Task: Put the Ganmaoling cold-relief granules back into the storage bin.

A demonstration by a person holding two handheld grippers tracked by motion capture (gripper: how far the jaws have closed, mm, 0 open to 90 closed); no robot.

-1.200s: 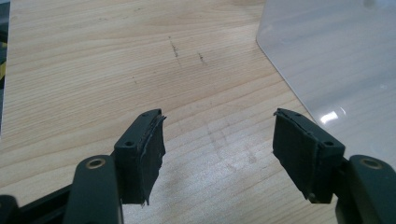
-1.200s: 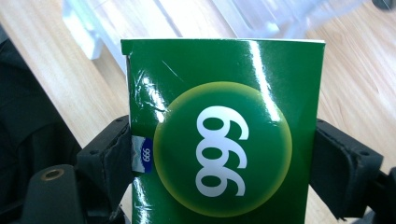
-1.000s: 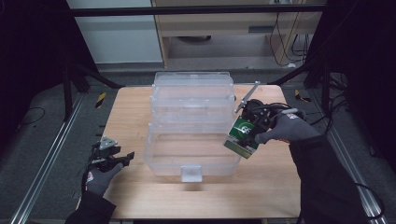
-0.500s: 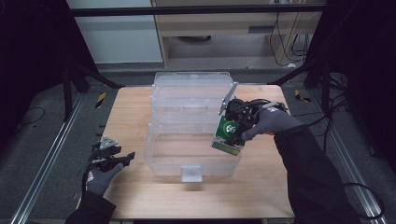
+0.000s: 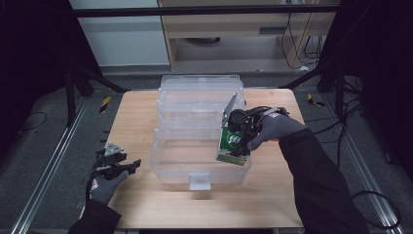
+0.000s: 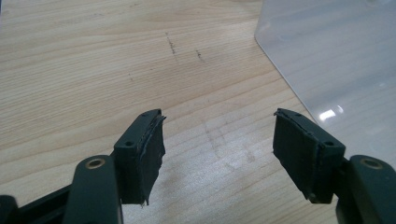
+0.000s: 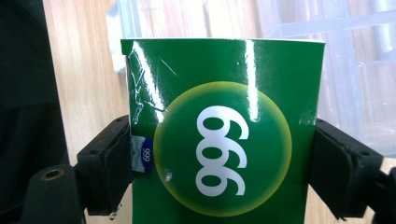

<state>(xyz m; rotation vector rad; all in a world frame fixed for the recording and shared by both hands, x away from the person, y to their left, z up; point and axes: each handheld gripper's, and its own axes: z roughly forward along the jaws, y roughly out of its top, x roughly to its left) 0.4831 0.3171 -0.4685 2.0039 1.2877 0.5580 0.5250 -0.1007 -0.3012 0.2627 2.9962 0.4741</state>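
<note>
Squarely between right gripper (image 7: 224, 163) jaws: green box (image 7: 224, 135), seemingly touching both.

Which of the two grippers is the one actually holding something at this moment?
The right gripper: its jaws clamp a green box printed 999, at the clear bin's right end. The left gripper stands open over bare table.

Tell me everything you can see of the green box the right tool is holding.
The green box looks like glossy cardboard, its front showing a yellow-green disc with white 999 read sideways, and a small blue 999 label by one edge. Creases mark one upper corner. The right tool clamps it by both side edges. In the high view it hangs tilted at the right end of the clear plastic bin, its lower end inside the front compartment.
</note>
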